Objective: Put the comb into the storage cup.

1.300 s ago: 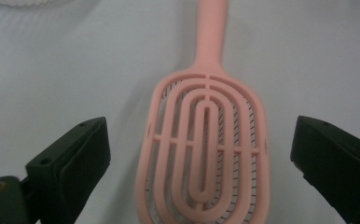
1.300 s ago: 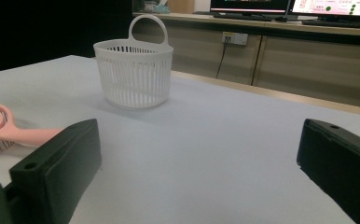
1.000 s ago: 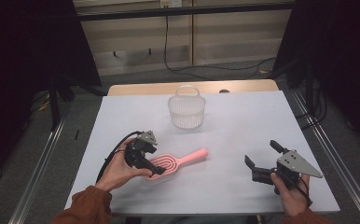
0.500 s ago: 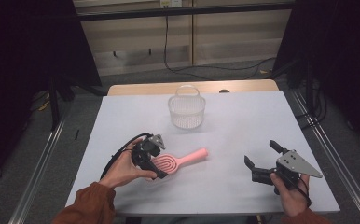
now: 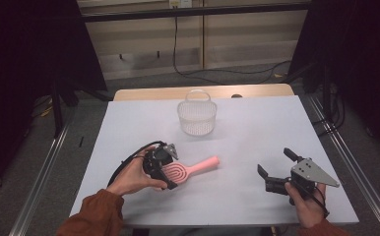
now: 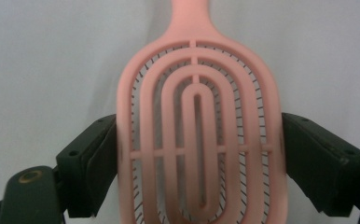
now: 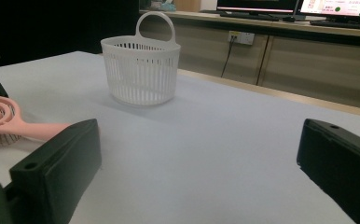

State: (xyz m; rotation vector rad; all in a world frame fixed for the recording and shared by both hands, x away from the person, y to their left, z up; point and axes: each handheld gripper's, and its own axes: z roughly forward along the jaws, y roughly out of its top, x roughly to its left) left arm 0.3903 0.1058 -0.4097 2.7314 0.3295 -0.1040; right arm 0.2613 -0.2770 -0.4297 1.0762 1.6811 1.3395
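Closing on the pink brush (image 5: 188, 169) near the table's (image 5: 247, 123) front left edge, the left gripper (image 5: 164, 169) touches both its sides. Lifting is not done yet. The basket (image 5: 197, 117) waits by the back edge. The right gripper (image 5: 275, 169) rests open, front right.

Left gripper (image 5: 166, 173) closing over pink hairbrush (image 5: 190, 169), right gripper (image 5: 275, 169) apart, white basket (image 5: 197, 117) beyond

No lettering can be read anywhere; the lit screens (image 7: 336, 6) at the top of the right gripper view seem to carry small marks, but they are too blurred to make out.
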